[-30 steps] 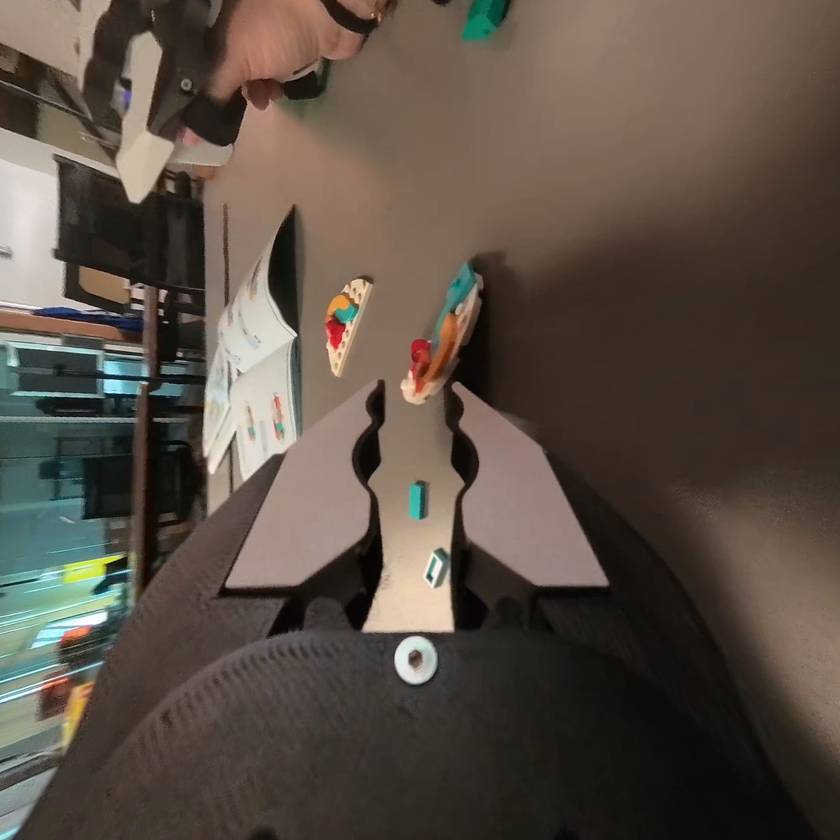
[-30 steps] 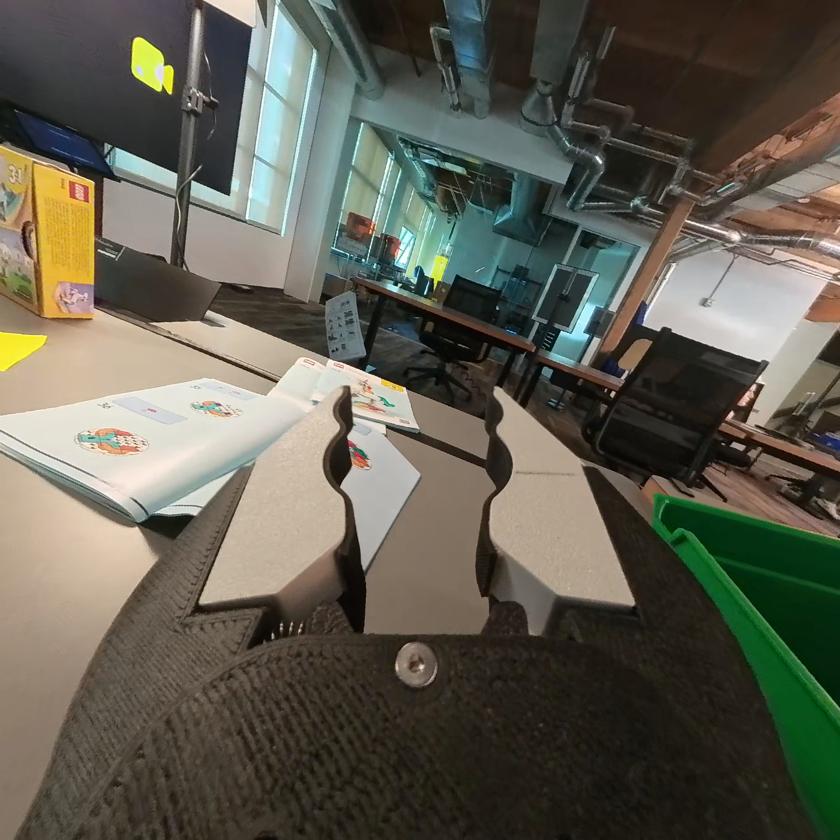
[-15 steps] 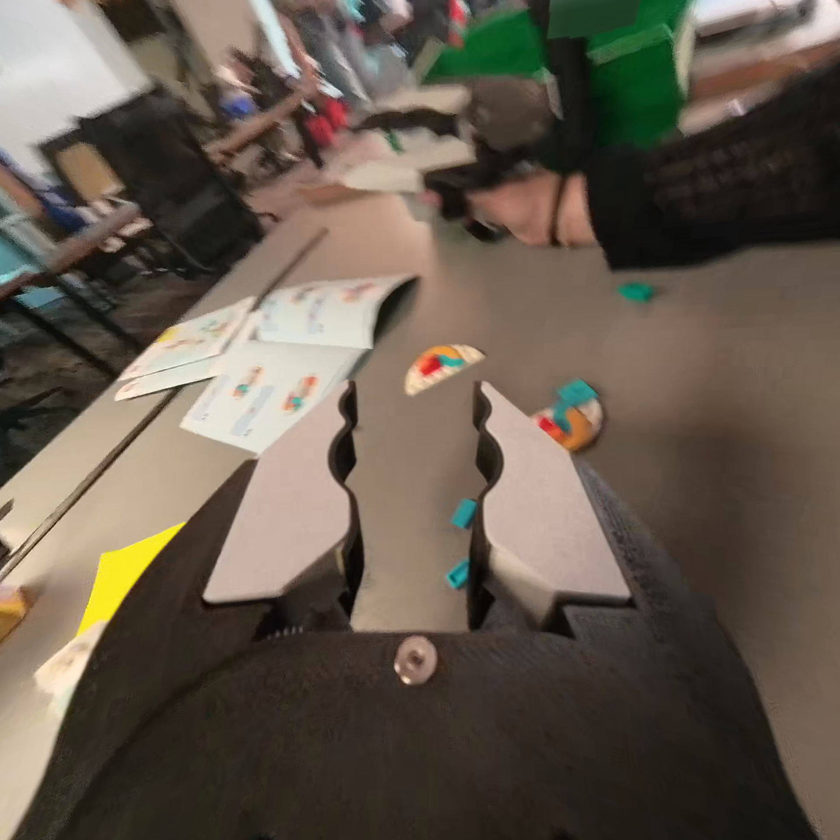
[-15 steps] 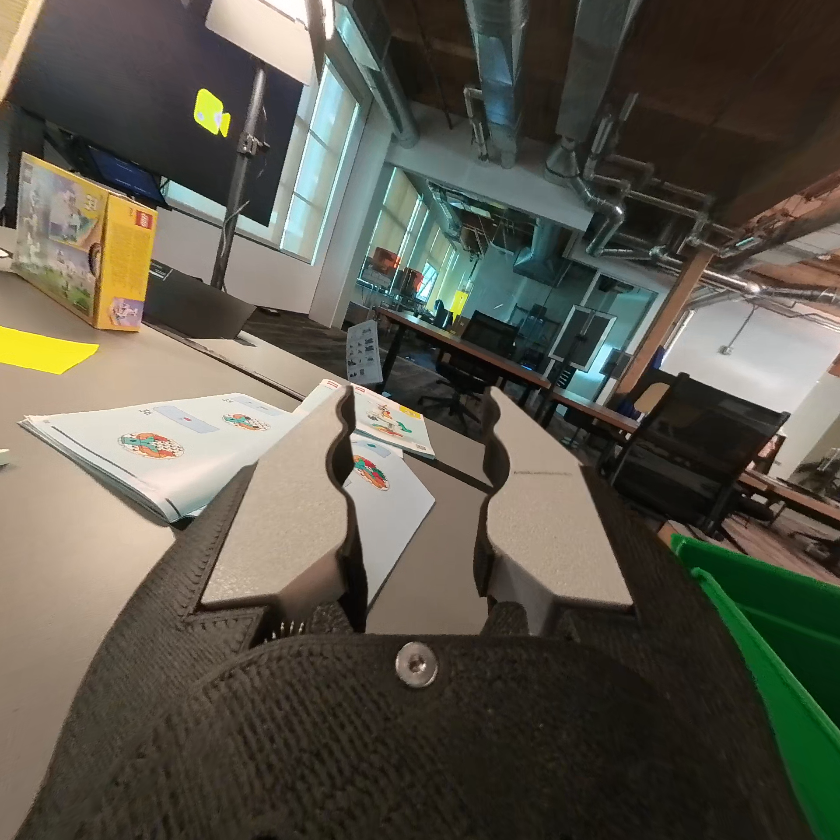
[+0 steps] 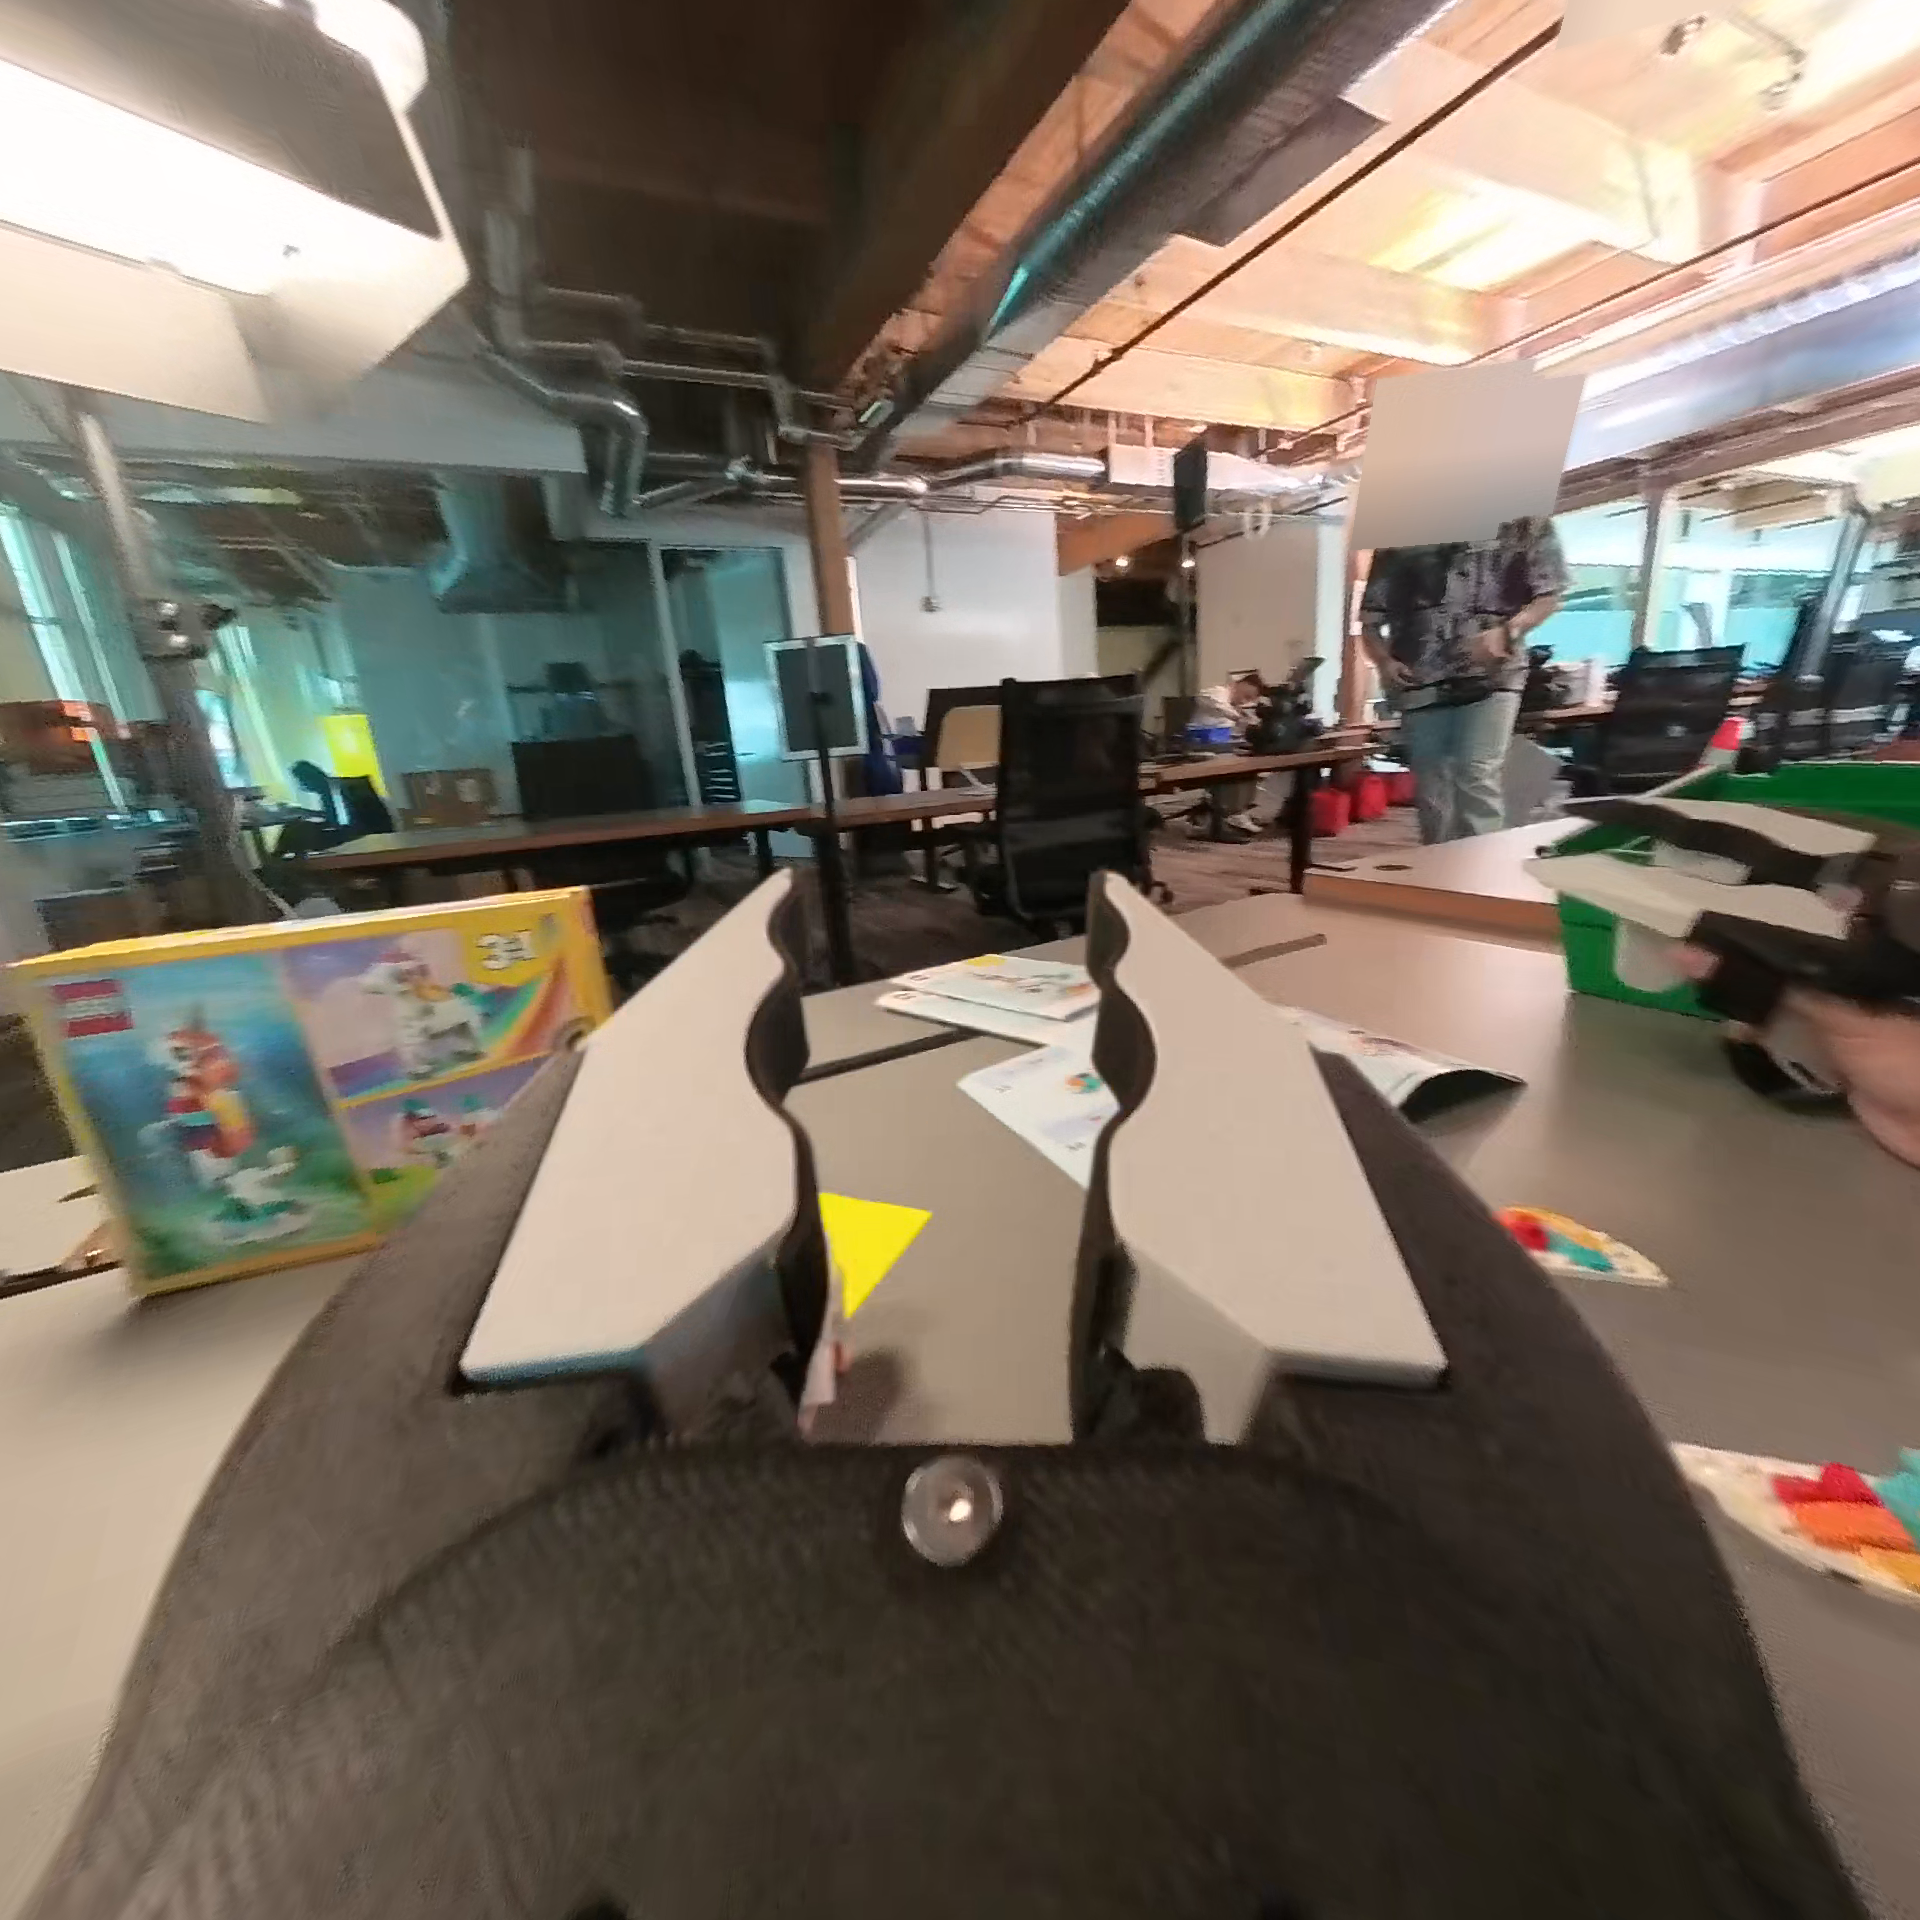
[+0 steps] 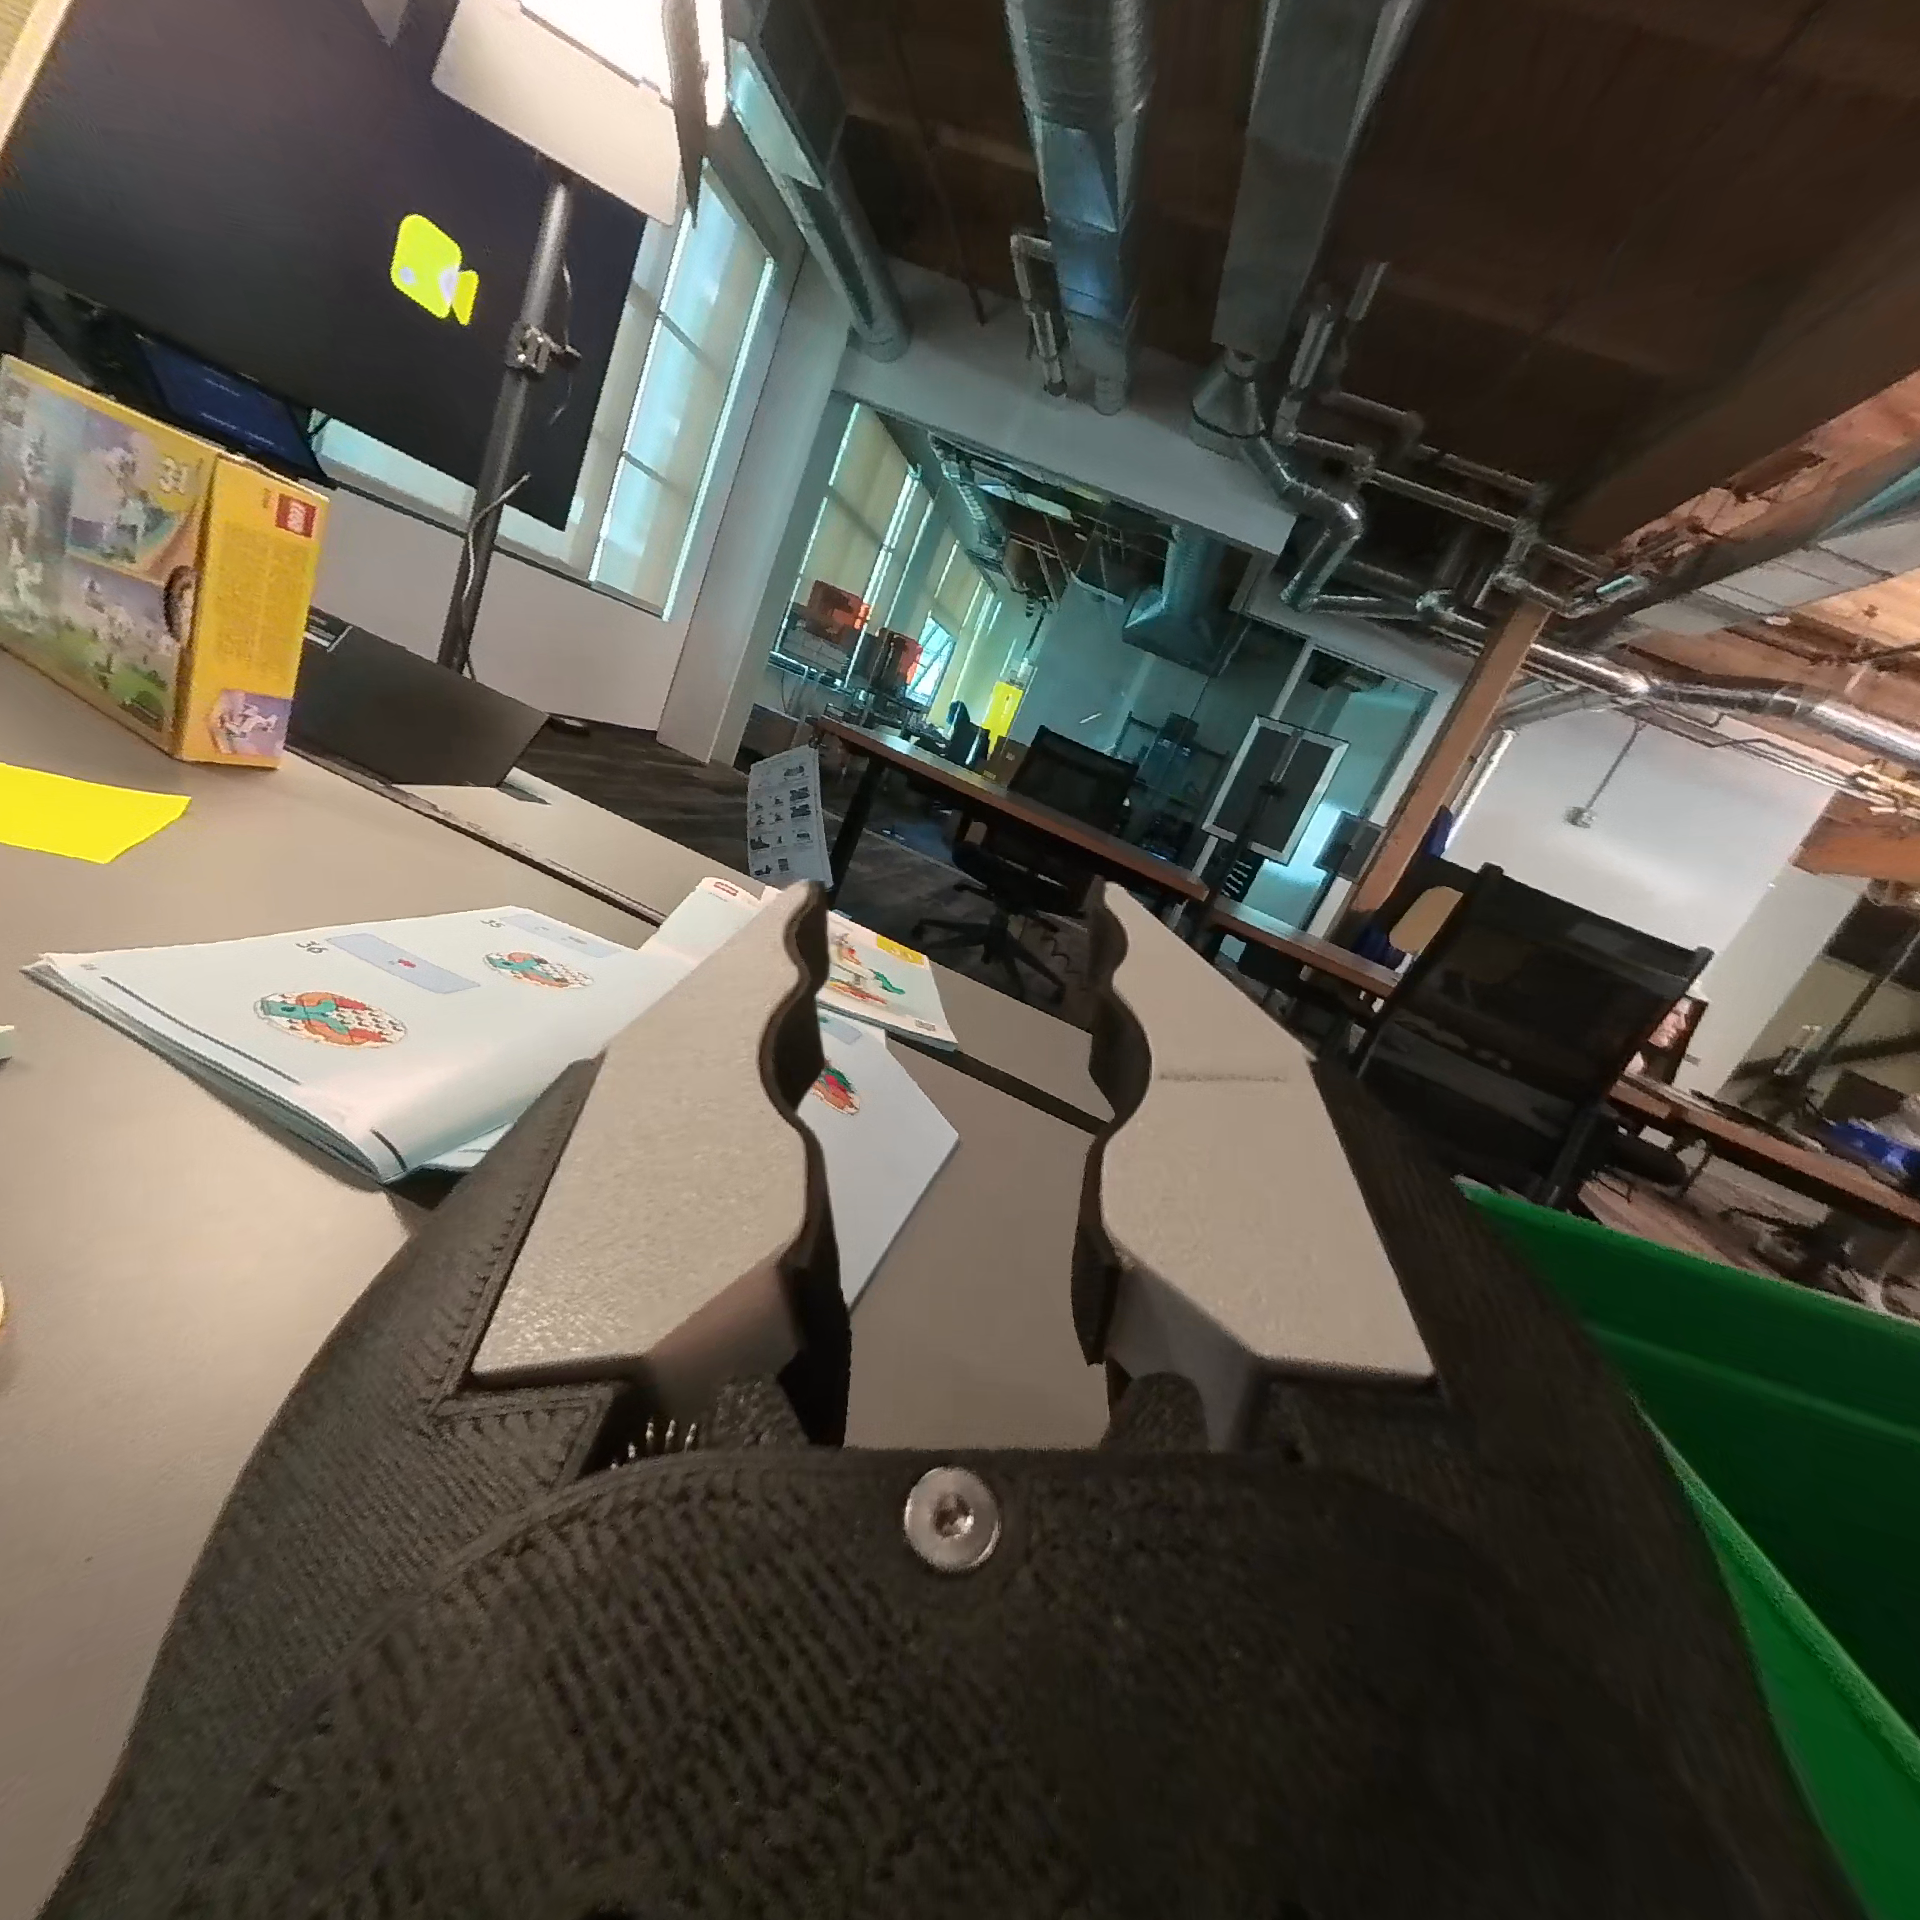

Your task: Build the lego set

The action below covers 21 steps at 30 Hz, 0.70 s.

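Observation:
My left gripper (image 5: 940, 904) is open and empty, held low over the grey table (image 5: 1683, 1174) and looking across the room. Two part-built half-round lego plates with red, orange and teal bricks lie to its right, one (image 5: 1574, 1255) farther off and one (image 5: 1829, 1527) at the view's right edge. My right gripper (image 6: 956, 914) is open and empty above the table (image 6: 156, 1299), pointing at the open instruction booklet (image 6: 343, 1029). It also shows in the left wrist view (image 5: 1704, 883), held by a hand at the far right.
The yellow lego box (image 5: 301, 1091) stands at the left, also in the right wrist view (image 6: 156, 603). A yellow sheet (image 5: 868, 1242) lies ahead of the left gripper. Booklets (image 5: 1039, 997) lie mid-table. A green bin (image 6: 1766, 1507) stands right. A person (image 5: 1465, 686) stands beyond. There is about 35 cm between the tips of the two grippers.
My left gripper has swung up and rolled level, from looking down at the two lego plates and small teal bricks to looking across the room. My right gripper tilted slightly upward and stayed open.

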### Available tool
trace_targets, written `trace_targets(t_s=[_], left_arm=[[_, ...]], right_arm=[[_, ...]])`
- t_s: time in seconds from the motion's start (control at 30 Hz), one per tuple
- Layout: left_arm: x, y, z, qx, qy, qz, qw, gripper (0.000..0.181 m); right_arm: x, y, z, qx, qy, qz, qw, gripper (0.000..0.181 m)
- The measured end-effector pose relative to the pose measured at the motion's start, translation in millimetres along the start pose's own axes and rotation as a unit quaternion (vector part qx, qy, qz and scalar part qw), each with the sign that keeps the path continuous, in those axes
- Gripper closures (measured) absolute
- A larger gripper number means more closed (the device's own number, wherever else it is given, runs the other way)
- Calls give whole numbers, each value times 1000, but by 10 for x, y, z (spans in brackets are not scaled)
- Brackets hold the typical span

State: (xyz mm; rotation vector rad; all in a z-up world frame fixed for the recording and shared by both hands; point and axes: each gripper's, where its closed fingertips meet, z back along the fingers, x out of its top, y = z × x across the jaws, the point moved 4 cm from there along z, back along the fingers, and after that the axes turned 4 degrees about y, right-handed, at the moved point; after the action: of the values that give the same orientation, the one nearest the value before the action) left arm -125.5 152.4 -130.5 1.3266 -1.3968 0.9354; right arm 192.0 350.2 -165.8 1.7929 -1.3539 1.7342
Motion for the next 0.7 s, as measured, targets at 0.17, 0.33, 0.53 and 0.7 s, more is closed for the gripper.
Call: trace_targets(t_s=[0.17, 0.33, 0.53, 0.7], left_arm=[[3, 230, 60, 53, -4, -12, 999, 129], [130, 481, 188, 109, -28, -18, 994, 127], [138, 640, 210, 140, -6, -6, 990, 98], [40, 561, 149, 117, 3, 8, 993, 103]], right_arm=[[-7, -17, 24, -7, 5, 0, 1000, 135], [-22, 36, 9, 0, 14, 28, 999, 139], [-74, 65, 6, 0, 38, 61, 997, 149], [-121, 78, 30, -4, 62, 92, 994, 162]])
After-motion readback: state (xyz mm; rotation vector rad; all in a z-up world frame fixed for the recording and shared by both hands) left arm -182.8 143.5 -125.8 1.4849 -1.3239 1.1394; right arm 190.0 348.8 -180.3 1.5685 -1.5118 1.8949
